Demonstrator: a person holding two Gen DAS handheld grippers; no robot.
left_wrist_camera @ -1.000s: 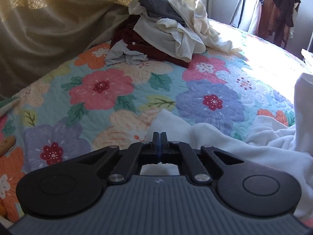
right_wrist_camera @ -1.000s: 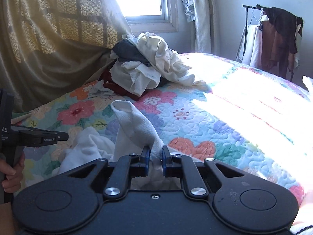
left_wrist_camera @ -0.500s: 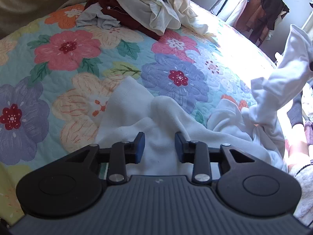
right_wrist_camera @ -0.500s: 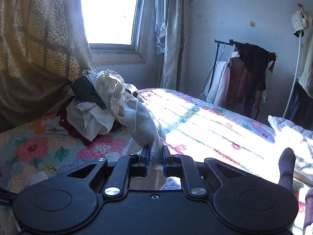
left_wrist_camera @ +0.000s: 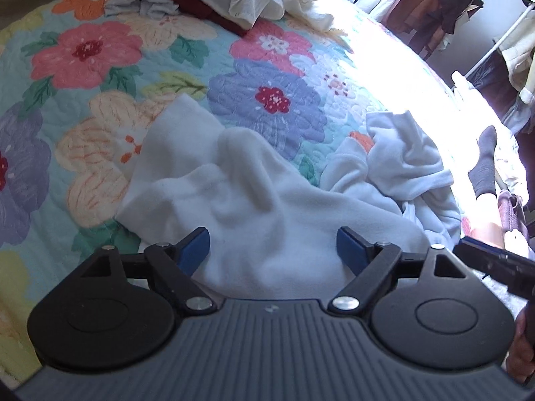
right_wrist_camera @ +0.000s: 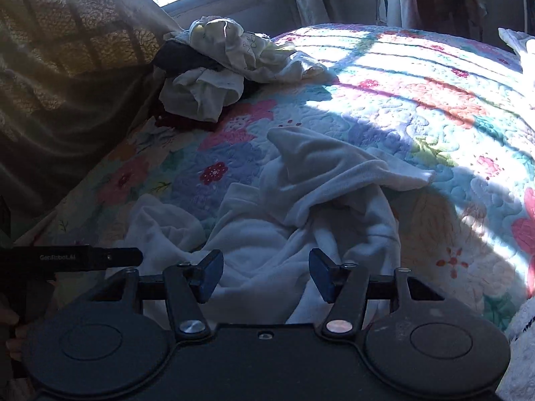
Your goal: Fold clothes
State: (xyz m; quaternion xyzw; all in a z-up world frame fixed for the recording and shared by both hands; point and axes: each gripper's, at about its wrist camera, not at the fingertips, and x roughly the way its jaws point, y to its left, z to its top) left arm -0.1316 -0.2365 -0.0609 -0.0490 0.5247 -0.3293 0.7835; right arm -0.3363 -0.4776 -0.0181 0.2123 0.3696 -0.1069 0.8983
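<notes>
Hovering with both claws spread wide and empty: left gripper [left_wrist_camera: 273, 246] and right gripper [right_wrist_camera: 265, 275] sit right over the crumpled white garment [left_wrist_camera: 254, 197] on the floral quilt [left_wrist_camera: 100, 67], bulk straight ahead.

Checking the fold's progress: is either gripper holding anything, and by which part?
Nothing held. Left gripper and right gripper are both open over the white garment.

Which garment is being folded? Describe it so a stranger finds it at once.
Start at the floral quilt covering the bed. The clothes pile sits at its far end; the white fleece garment lies crumpled alone at the near edge, the only one below both open grippers.
</notes>
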